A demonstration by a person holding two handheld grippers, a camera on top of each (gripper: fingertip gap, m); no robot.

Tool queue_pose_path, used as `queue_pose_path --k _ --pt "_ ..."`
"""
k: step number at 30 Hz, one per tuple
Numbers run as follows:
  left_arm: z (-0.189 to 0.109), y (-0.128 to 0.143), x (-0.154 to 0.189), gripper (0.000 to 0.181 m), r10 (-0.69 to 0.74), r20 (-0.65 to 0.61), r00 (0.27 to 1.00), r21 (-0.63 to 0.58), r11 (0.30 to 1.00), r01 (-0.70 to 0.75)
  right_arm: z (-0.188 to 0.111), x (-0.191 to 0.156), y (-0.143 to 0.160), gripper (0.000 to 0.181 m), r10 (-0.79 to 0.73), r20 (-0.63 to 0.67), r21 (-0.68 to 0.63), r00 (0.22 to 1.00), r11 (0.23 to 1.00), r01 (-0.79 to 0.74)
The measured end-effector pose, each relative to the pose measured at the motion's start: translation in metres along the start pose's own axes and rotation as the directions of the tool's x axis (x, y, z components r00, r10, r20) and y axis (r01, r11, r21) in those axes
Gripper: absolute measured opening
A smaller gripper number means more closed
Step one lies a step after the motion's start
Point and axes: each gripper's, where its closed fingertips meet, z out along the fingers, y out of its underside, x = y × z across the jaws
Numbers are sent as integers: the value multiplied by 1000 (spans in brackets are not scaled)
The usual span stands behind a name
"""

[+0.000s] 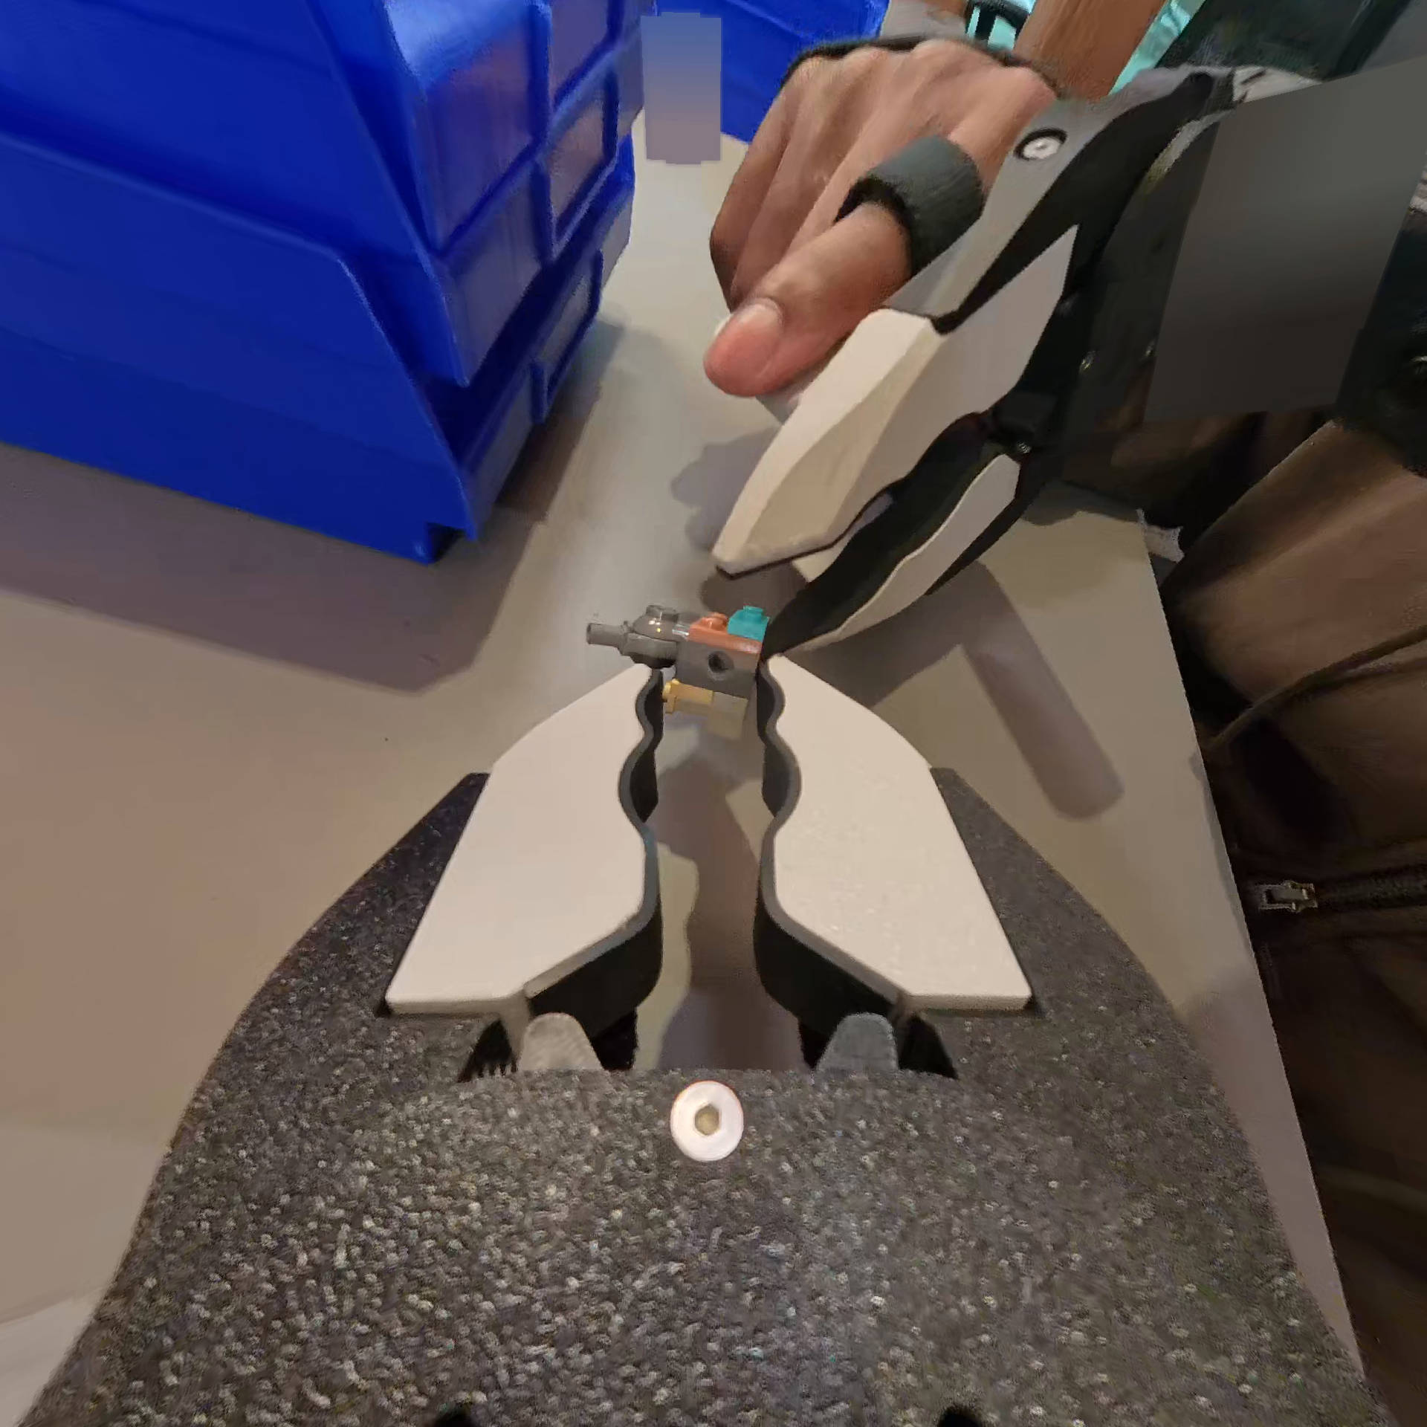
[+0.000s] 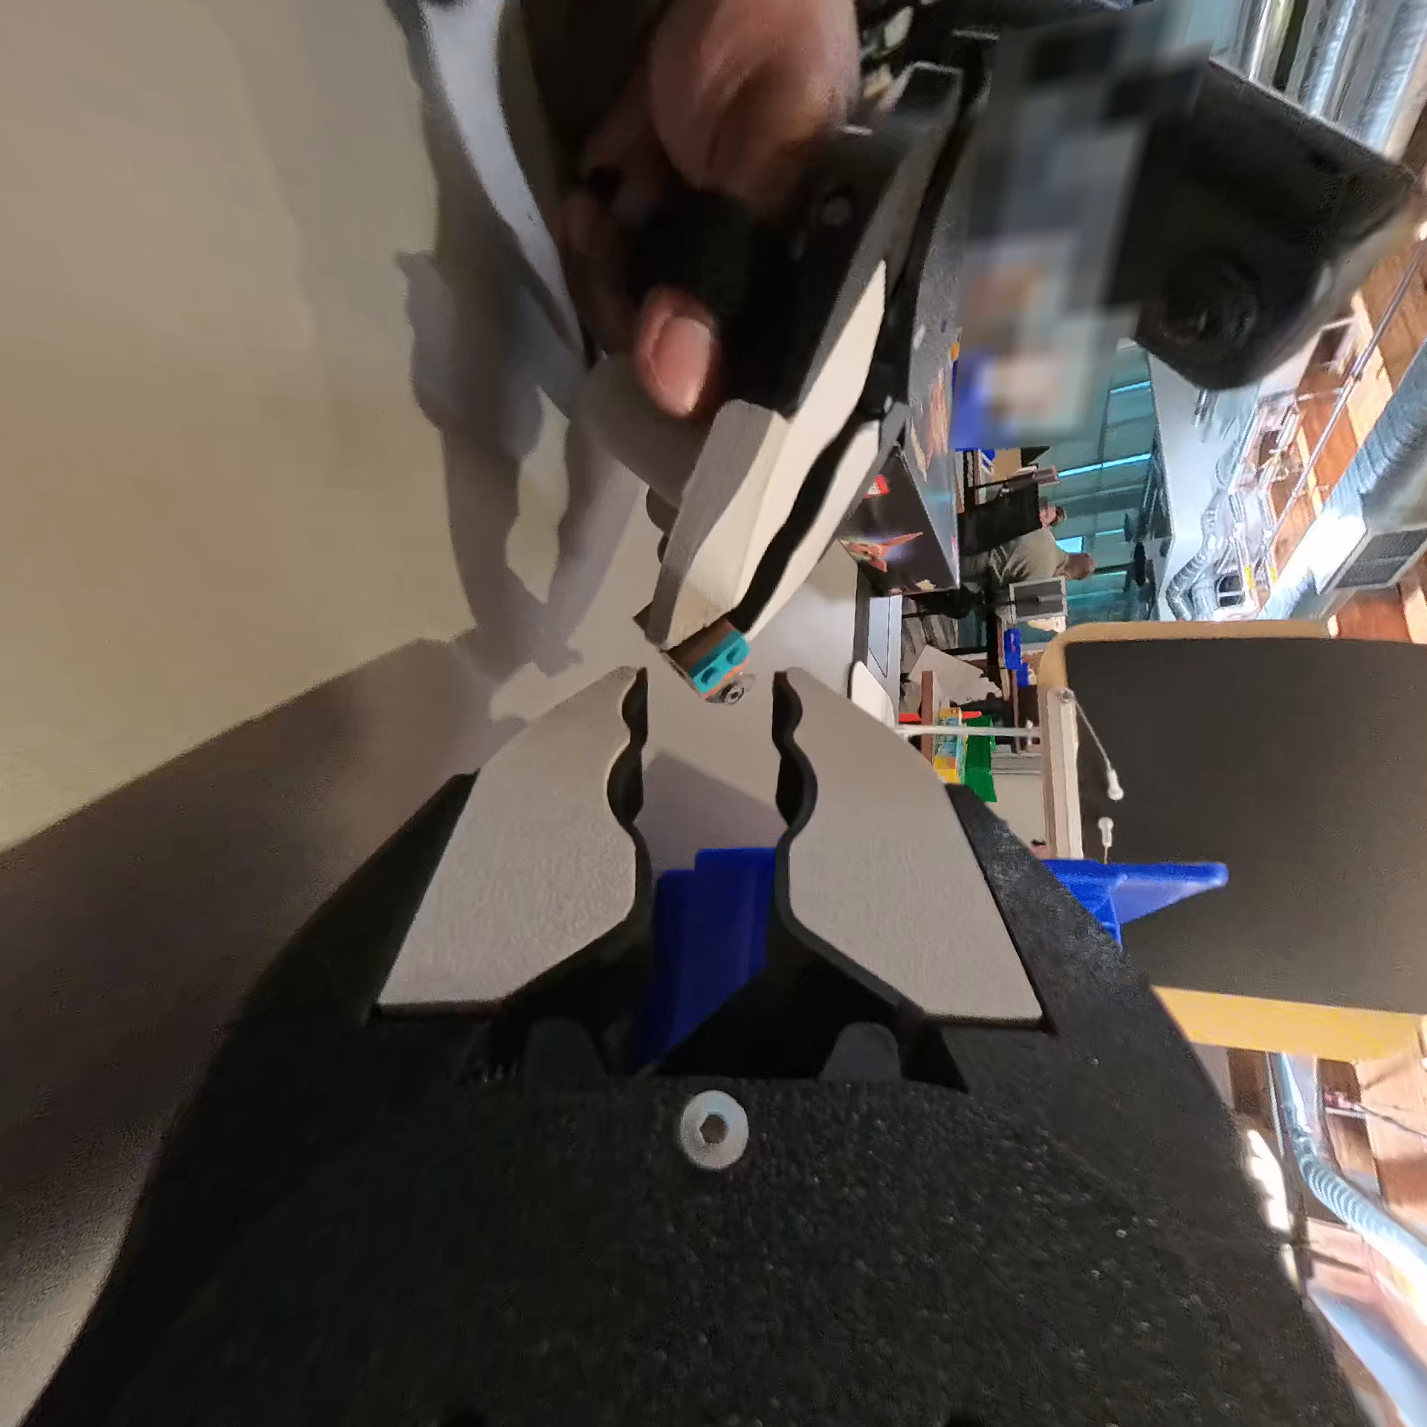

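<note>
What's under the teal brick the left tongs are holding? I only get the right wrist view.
Observer: The teal brick sits on a brown plate, which sits on a grey block with a round side hole.
Operator: Where do the left tongs grip?
Observer: The left tongs pinch the grey block. A gold-tan piece hangs below it.
Operator: Are my tongs touching it?
Observer: On the right tongs, the lower finger's dark tip looks to touch the teal brick's edge.

Left claw point(image 1: 709, 679) gripping small brick assembly point(image 1: 695, 656) (teal-topped), right claw point(image 1: 760, 594) touching
</note>
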Motion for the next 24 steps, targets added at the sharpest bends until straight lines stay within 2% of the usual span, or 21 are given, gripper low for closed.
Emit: queue_pose_path --k 4,8,11,14,17,19,24 --pt "5 9 5 23 11 -8 1000 -71 997 -11 7 -10 -4 30 -62 16 -4 998 998 62" --pt "6 10 4 23 15 12 1000 -77 997 -14 13 -16 1 22 -81 21 -25 996 996 82" --pt "-1 -3 2 29 27 17 999 1 1000 -27 12 -1 6 22 33 -39 -24 999 999 -34" --pt "-10 -12 -5 32 154 94 984 48 986 -159 9 15 15 21 274 -63 -9 960 961 -275" --pt "-15 -20 -11 34 329 207 922 54 937 -346 6 21 18 21 475 -20 17 880 880 -475" --pt "-17 -24 -13 34 442 277 853 41 882 -470 6 20 17 21 570 34 24 821 821 -571" --pt "-10 -23 -10 33 641 348 684 -20 734 -679 8 10 16 21 696 125 -11 707 714 -700"
